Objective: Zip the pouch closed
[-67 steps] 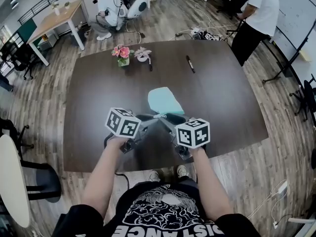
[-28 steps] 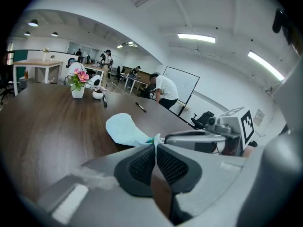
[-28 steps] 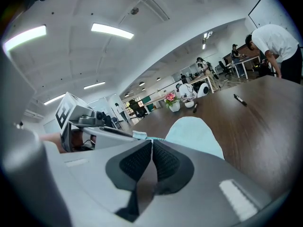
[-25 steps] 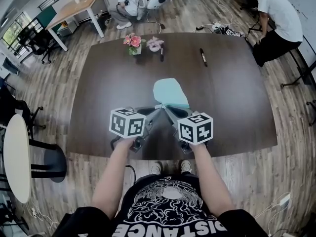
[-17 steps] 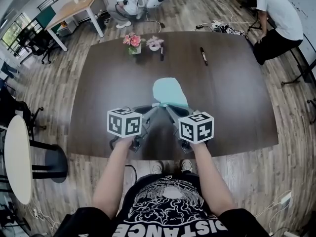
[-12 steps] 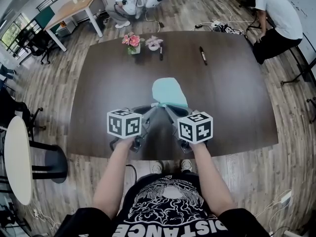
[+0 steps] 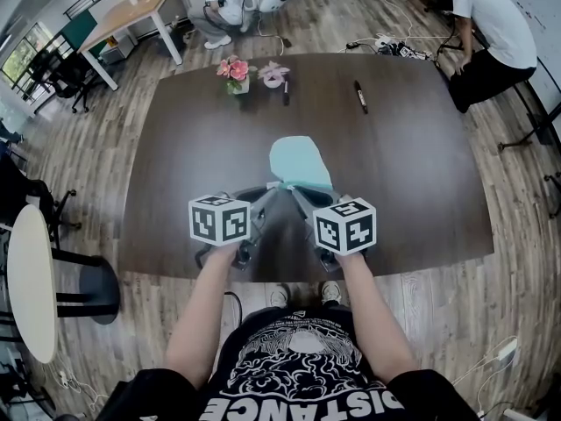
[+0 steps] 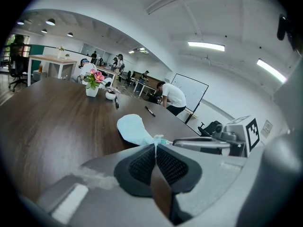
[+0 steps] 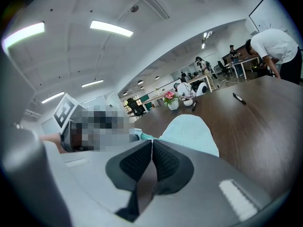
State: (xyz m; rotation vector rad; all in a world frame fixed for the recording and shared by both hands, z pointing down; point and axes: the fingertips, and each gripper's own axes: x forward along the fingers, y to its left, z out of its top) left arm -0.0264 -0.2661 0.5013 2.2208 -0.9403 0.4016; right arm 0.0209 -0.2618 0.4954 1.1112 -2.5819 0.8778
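My left tongs (image 8: 155, 144) are clenched tight. A tiny white bit of the pouch (image 8: 133, 126) is nipped right at their tip. My right tongs (image 9: 151, 142) are clenched tight too. They come in from the other side and meet the same near end of the pouch. A little teal tab (image 9: 141, 136) pokes out there, just beside their tip. I think that tab is the zip pull, and that my right tongs hold the pouch end by it. It is small and hard to see well.

The pouch is pale blue-green. It lies in the middle of the dark worktop (image 7: 412, 174), straight out from me. Its near end looks lifted a little by my tongs, and its far end rests on the wood.

I think the pouch is soft, floppy and very light. It looks flat, so maybe nothing is inside. Soft cloth will bunch up if I only pull the zip. So one pair of tongs should hold the cloth end tight while the other pulls the tab along. The tab is tiny and could slip out, so I should pinch it well and pull slow and straight.

The flowers (image 7: 231, 70) and the pen (image 7: 359, 97) sit well apart from the pouch, at the back.
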